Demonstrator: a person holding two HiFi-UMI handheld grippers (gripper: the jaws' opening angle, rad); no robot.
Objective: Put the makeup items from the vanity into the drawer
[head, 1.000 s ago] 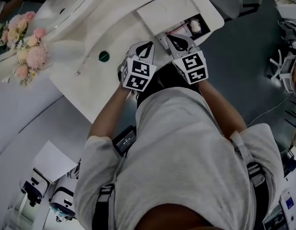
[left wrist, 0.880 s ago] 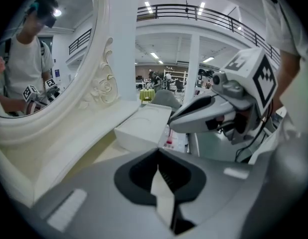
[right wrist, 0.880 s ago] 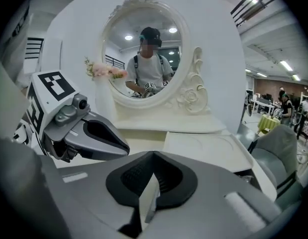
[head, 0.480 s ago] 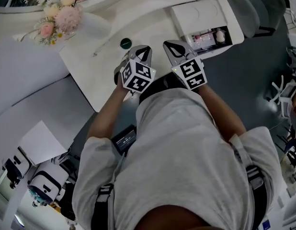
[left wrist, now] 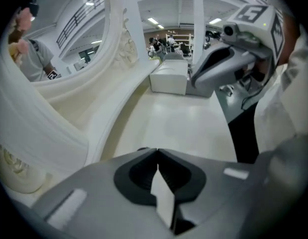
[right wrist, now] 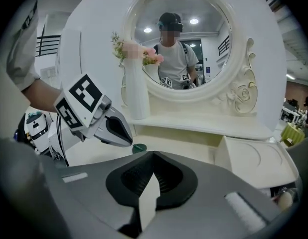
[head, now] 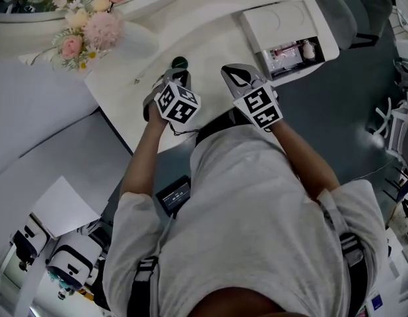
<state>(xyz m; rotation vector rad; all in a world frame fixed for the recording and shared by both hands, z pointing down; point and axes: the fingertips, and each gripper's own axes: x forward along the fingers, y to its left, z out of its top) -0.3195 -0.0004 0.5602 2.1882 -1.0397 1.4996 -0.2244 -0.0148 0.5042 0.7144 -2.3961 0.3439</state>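
Note:
A small round green makeup item [head: 180,63] lies on the white vanity top [head: 210,38], with a thin stick-like item [head: 146,76] to its left. My left gripper [head: 183,75] is shut and empty, its tips just short of the green item [right wrist: 139,147]. My right gripper [head: 230,69] is also shut and empty and hovers over the vanity between that item and the open drawer [head: 293,50]. The drawer holds pink and pale makeup items. In the left gripper view the shut left gripper [left wrist: 156,152] points down at the top, with the right gripper [left wrist: 221,68] beside it.
A white vase of pink flowers [head: 92,28] stands at the vanity's back left, next to the round mirror [right wrist: 184,39]. The white drawer box [head: 280,20] sits at the right end. A grey chair [head: 342,8] stands beyond it. The vanity's front edge is just below my grippers.
Both grippers have moved left along the vanity, away from the open drawer. The left one has come down close to the green item. Both stayed shut.

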